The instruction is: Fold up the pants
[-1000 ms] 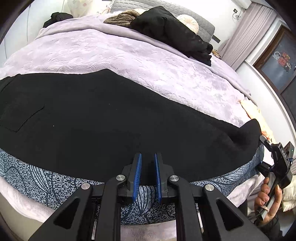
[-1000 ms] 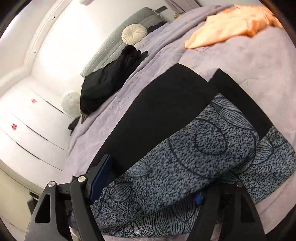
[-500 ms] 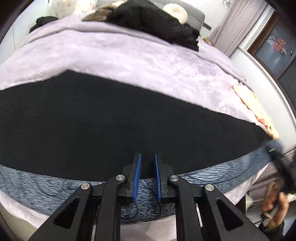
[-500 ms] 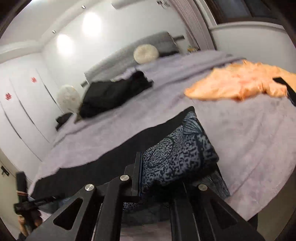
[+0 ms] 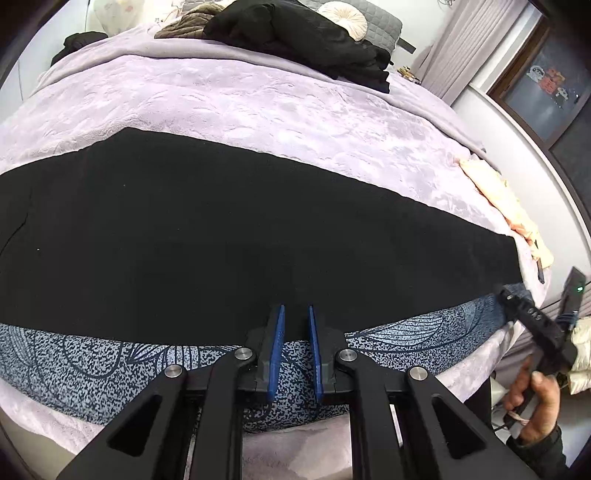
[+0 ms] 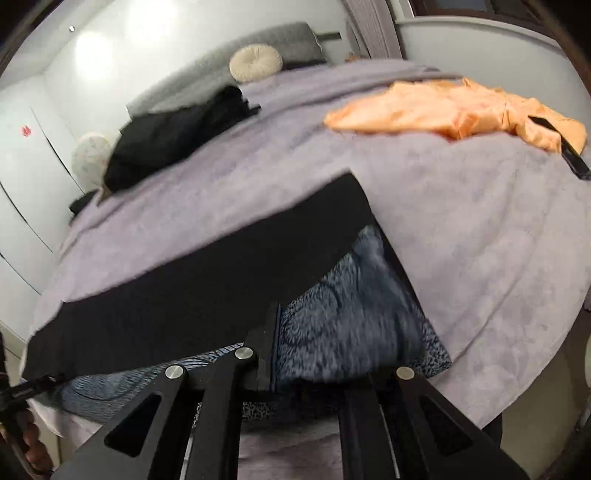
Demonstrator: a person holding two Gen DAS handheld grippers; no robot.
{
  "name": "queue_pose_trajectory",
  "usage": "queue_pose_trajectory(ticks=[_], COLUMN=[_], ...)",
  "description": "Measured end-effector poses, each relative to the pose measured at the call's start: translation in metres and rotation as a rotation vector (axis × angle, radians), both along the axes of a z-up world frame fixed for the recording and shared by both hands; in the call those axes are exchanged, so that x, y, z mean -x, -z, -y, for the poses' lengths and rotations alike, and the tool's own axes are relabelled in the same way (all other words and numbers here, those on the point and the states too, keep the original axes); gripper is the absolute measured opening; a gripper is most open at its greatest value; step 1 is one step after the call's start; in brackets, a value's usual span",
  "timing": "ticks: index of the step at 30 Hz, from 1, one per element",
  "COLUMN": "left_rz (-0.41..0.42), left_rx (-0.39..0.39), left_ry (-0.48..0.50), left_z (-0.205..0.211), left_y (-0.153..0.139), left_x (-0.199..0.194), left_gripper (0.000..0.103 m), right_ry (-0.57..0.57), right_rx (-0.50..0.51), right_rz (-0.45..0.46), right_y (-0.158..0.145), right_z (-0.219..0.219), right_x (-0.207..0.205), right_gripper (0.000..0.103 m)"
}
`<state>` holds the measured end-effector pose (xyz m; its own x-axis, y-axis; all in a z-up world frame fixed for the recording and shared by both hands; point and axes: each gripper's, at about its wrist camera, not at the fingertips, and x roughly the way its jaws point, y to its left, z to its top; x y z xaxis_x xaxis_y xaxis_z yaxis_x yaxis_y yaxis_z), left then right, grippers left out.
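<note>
The pants (image 5: 221,229) lie stretched flat across the lilac bed, black with a blue patterned band (image 5: 92,362) along the near edge. My left gripper (image 5: 294,332) is shut on that near edge at mid length. In the right wrist view the pants (image 6: 207,291) run left, and my right gripper (image 6: 314,339) is shut on the patterned hem end (image 6: 351,317), whose cloth hides the right finger. The right gripper also shows at the far right of the left wrist view (image 5: 532,325).
A black clothes pile (image 5: 306,40) and a round cushion (image 5: 347,16) lie near the headboard. An orange garment (image 6: 454,110) lies on the right side of the bed (image 5: 258,110). White wardrobe doors (image 6: 22,158) stand to the left.
The right gripper closed on the hem end and pulled it out to the right, so the pants now lie straight and taut. The left gripper kept its grip on the near edge.
</note>
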<state>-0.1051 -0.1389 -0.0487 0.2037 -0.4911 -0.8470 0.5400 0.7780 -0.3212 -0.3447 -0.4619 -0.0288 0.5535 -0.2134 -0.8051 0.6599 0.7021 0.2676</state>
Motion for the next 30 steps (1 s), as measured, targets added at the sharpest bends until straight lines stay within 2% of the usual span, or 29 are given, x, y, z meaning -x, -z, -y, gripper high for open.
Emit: queue_pose_trajectory(ticks=[1,3,4,5,7,9,11,12,13,14,16,20,22,26,30], left_rz=[0.011,0.028,0.032,0.039,0.046,0.041,0.063,0.076,0.089,0.107,0.158,0.174,0.166,0.164,0.198], left_rx=[-0.011,-0.015,-0.014,-0.02,-0.049,-0.078,-0.101,-0.113,-0.134,-0.172,-0.251,-0.243,-0.238,-0.25,-0.255], left_ry=[0.003,0.02,0.022,0.02,0.006,0.008,0.039,0.05,0.064,0.059,0.018,0.039,0.03,0.045,0.019], left_z=[0.0,0.001,0.002,0.003,0.01,0.021,0.036,0.042,0.048,0.053,0.056,0.05,0.046,0.045,0.041], left_y=[-0.003,-0.011,-0.012,-0.014,-0.015,-0.014,-0.015,-0.014,-0.013,-0.011,-0.001,0.001,0.003,0.015,0.0], left_x=[0.002,0.007,0.008,0.009,0.011,0.017,0.027,0.031,0.036,0.04,0.046,0.05,0.048,0.045,0.053], left_gripper=[0.015,0.015,0.015,0.015,0.015,0.015,0.015,0.035,0.061,0.101,0.102,0.102,0.102,0.102,0.102], right_ry=[0.002,0.012,0.047,0.105,0.223,0.207,0.107,0.046,-0.029,-0.106,-0.232,-0.342,-0.344,-0.33,-0.218], right_rx=[0.004,0.006,0.019,0.048,0.133,0.188,0.212,0.219,0.22,0.216,0.212,0.2,0.207,0.237,0.251], right_rz=[0.02,0.019,0.012,0.003,-0.003,0.027,0.026,0.024,0.023,0.01,-0.035,-0.163,-0.201,-0.228,-0.257], right_y=[-0.002,-0.008,-0.015,-0.022,-0.043,-0.06,-0.071,-0.074,-0.075,-0.072,-0.055,-0.008,0.005,0.005,-0.004], right_z=[-0.001,0.004,0.005,0.009,0.013,0.006,-0.011,-0.027,-0.046,-0.07,-0.107,-0.138,-0.14,-0.133,-0.109], right_x=[0.004,0.011,0.015,0.023,0.036,0.039,0.028,0.017,0.002,-0.02,-0.049,-0.071,-0.067,-0.061,-0.045], right_gripper=[0.01,0.024,0.041,0.064,0.084,0.085,0.085,0.085,0.086,0.087,0.087,0.087,0.088,0.103,0.102])
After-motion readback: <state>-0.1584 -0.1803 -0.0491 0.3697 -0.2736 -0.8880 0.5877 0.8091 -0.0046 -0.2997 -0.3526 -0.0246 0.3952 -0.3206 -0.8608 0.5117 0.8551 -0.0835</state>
